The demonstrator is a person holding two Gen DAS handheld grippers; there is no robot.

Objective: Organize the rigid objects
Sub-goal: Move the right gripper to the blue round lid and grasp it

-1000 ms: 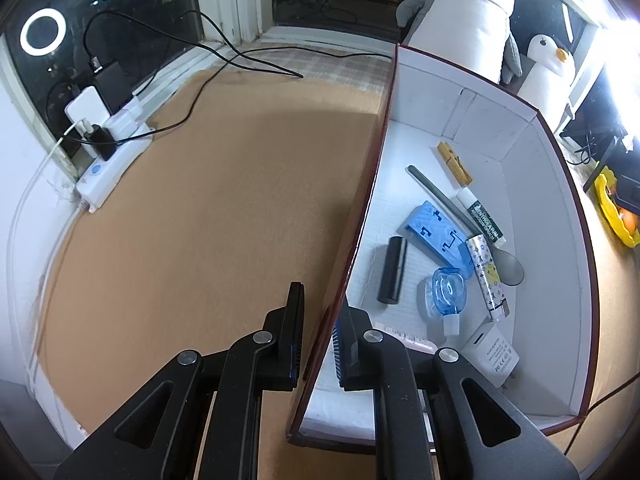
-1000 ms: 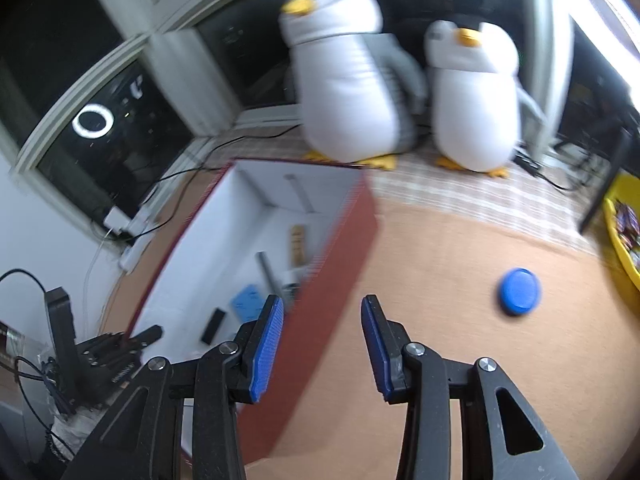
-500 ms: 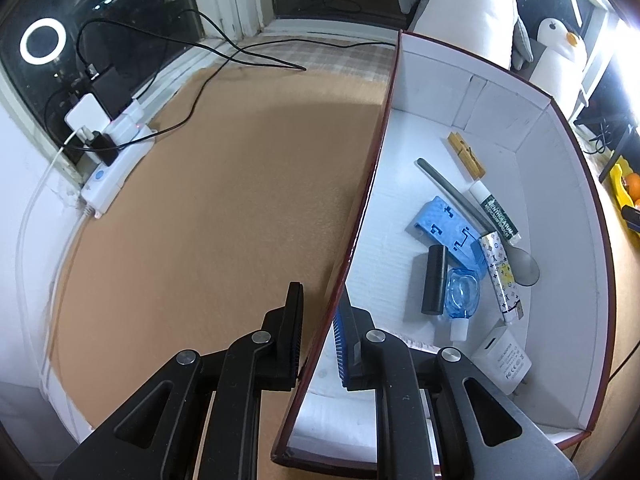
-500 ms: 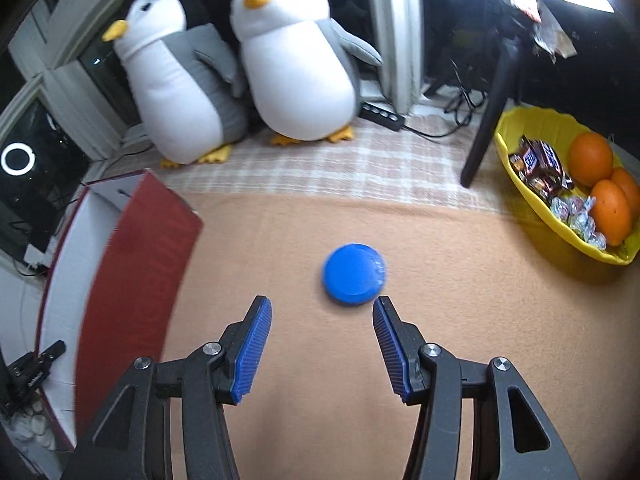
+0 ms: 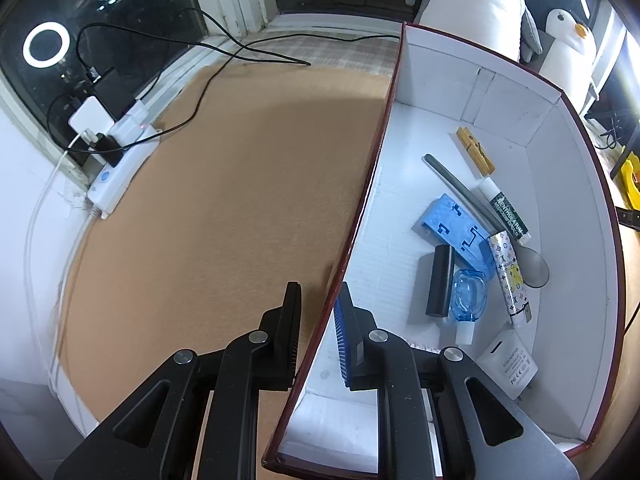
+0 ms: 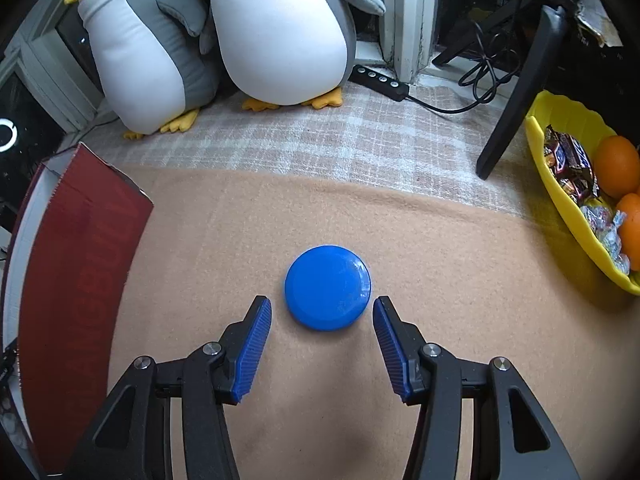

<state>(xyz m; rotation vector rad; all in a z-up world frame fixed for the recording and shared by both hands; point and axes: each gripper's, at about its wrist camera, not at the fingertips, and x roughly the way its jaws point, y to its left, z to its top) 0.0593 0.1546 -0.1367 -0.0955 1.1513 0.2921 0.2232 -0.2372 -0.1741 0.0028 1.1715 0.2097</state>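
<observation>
Fingers of the left gripper (image 5: 318, 334) pinch the box (image 5: 362, 208) wall, one inside, one outside. Right gripper (image 6: 322, 342) fingers stand spread, the blue disc (image 6: 327, 287) lying on the worktop (image 6: 440, 260) just ahead between their tips, untouched. Box contents lie jumbled, partly overlapping; its near corner is cut off behind the left fingers.

Left gripper (image 5: 318, 330) points steeply down, jaws drawn close, one black finger on each side of the box wall (image 5: 362, 200), pads nipping that thin edge. Right gripper (image 6: 322, 346) also tilts steeply down, jaws standing apart at a middling spread, blue ribbed pads (image 6: 252, 350) facing each other. The blue disc (image 6: 327, 287) lies just ahead of its fingertips, centred on the gap, not touched by either pad.
</observation>
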